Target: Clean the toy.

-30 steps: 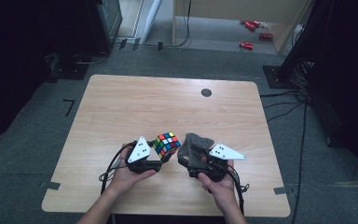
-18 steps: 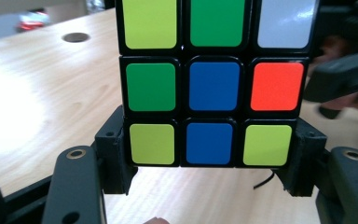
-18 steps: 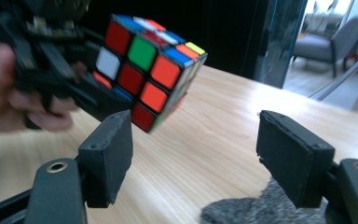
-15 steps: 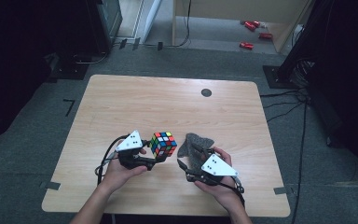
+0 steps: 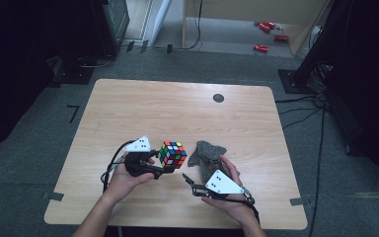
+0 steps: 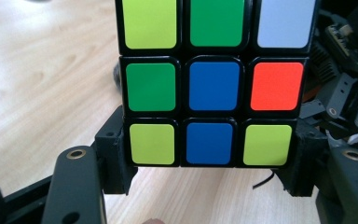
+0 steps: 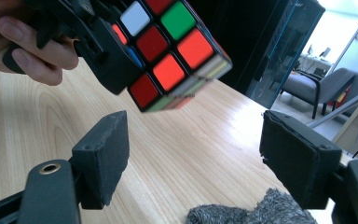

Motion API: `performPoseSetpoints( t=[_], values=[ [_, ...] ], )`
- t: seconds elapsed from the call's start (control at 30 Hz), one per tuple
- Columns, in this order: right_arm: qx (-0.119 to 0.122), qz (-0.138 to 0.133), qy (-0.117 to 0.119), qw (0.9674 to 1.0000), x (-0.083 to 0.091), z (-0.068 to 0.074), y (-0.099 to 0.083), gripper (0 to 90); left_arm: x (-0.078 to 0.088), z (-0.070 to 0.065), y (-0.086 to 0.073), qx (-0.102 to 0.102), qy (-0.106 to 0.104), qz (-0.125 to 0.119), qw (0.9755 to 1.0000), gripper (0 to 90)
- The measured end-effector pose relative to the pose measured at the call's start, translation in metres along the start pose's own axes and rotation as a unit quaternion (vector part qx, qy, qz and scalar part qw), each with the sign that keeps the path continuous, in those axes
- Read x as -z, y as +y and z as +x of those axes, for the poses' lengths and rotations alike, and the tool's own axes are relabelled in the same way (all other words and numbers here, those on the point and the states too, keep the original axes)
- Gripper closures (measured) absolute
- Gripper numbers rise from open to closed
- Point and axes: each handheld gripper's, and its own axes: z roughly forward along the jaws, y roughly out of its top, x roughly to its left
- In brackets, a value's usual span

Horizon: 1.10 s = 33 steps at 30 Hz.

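Multicoloured cube [image 5: 172,154] is clamped in the left tool [image 5: 164,165], raised off the counter [image 5: 177,113]. Right tool [image 5: 186,178], jaws apart and empty, sits below-right of it, probably nearest; grey cloth [image 5: 206,153] just beside.

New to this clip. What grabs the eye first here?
The puzzle cube, bright with mixed colours, held clear of the wooden table near its front edge, clamped in the left gripper. Just right of it lies a grey fuzzy cloth by the right gripper, whose jaws stand open and empty, pointed at the cube. Farther off, red items lie on the floor beyond the table.
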Motion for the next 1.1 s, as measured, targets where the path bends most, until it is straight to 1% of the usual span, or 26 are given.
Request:
performPoseSetpoints(
  t=[0.07,0.1,0.2,0.33,0.43,0.5,0.6,0.7,0.77,0.87,0.93,0.97,1.03,1.1],
  values=[
    [0.004,-0.001,0.001,1.0,-0.001,0.001,0.0,23.4,-0.002,0.002,0.0,0.011,-0.006,0.007,0.9999,35.1],
    [0.006,0.0,0.0,1.0,-0.001,0.001,-0.001,23.3,-0.002,0.002,0.001,0.015,-0.009,0.015,0.9997,35.1],
    [0.013,0.0,-0.001,0.9999,-0.003,0.002,-0.001,22.8,-0.003,0.003,0.001,0.023,-0.015,0.017,0.9995,35.1],
    [0.033,-0.001,-0.005,0.9994,-0.004,0.004,-0.003,22.2,-0.003,0.006,0.001,0.038,-0.027,0.019,0.9987,35.1],
    [0.049,-0.005,-0.008,0.9988,-0.005,0.005,-0.004,22.2,-0.003,0.008,0.002,0.047,-0.035,0.028,0.9979,35.1],
    [0.055,-0.006,-0.008,0.9984,-0.006,0.005,-0.004,22.2,-0.004,0.009,0.002,0.054,-0.047,0.034,0.9969,35.1],
    [0.063,-0.006,-0.007,0.998,-0.007,0.006,-0.005,21.9,-0.007,0.009,0.002,0.054,-0.052,0.042,0.9963,35.1],
    [0.074,-0.004,-0.006,0.9972,-0.008,0.008,-0.006,21.4,-0.01,0.009,0.002,0.06,-0.062,0.053,0.9949,35.0],
    [0.082,-0.005,-0.005,0.9966,-0.009,0.009,-0.006,21.1,-0.012,0.009,0.002,0.07,-0.071,0.059,0.9932,35.0],
    [0.097,-0.008,-0.005,0.9952,-0.01,0.011,-0.007,21.2,-0.013,0.01,0.002,0.084,-0.088,0.06,0.9908,35.0],
    [0.107,-0.008,-0.005,0.9942,-0.011,0.012,-0.007,21.5,-0.014,0.009,0.002,0.089,-0.1,0.061,0.9892,35.0],
    [0.11,-0.008,-0.005,0.9939,-0.011,0.012,-0.007,21.8,-0.014,0.009,0.003,0.089,-0.103,0.063,0.9887,35.0],
    [0.117,-0.008,-0.008,0.9931,-0.012,0.013,-0.007,22.7,-0.016,0.008,0.003,0.094,-0.11,0.072,0.9869,35.0],
    [0.125,-0.012,-0.01,0.992,-0.012,0.013,-0.007,24.0,-0.018,0.008,0.002,0.103,-0.119,0.078,0.9845,35.0]
  ],
)
